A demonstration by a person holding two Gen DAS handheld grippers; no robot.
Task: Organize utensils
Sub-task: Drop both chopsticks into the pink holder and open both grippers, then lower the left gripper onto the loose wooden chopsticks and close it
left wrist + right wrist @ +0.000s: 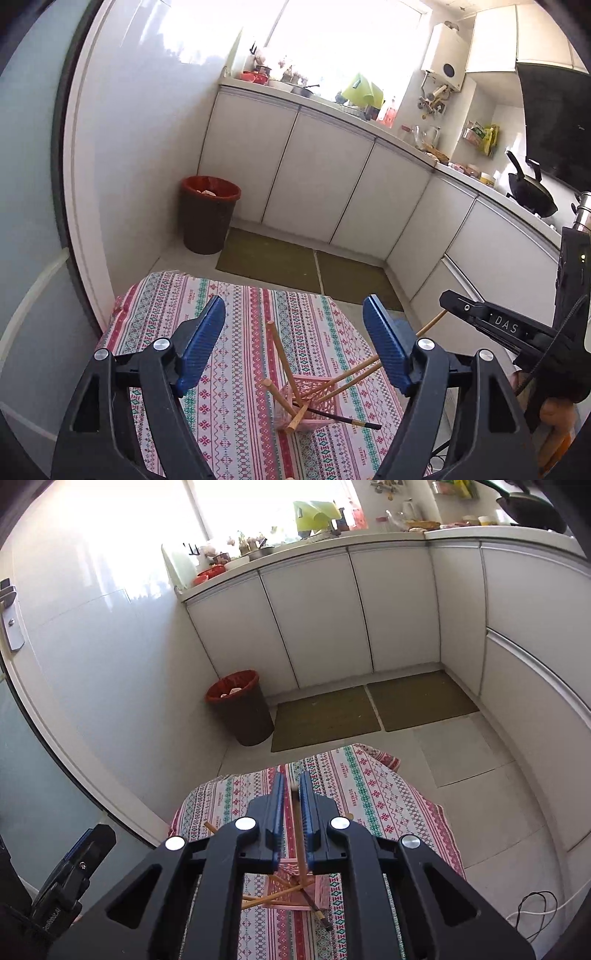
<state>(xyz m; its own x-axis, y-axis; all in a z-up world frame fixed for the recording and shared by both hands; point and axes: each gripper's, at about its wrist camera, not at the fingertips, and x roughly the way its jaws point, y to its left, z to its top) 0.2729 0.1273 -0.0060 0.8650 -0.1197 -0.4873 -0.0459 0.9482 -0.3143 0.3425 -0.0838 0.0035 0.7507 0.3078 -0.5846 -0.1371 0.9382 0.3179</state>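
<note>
A pink lattice holder [314, 391] stands on the patterned tablecloth [229, 369], with several wooden chopsticks [280, 354] leaning out of it. One dark chopstick [343, 419] lies across its base. My left gripper [293, 306] hangs above and behind the holder, its blue pads wide apart and nothing between them. My right gripper [291, 775] is over the holder [295, 871] with its pads close together. A wooden chopstick [298, 834] runs between them into the holder, with a slim gap on each side. In the left wrist view the right gripper [448, 297] reaches in from the right by that chopstick's top end.
Beyond the small table's far edge is tiled floor with two green mats [269, 258]. A dark bin with a red liner [208, 218] sits by the wall. White cabinets [314, 620] line the back and right, with a wok [532, 192] on the counter. A cable [535, 908] lies on the floor at right.
</note>
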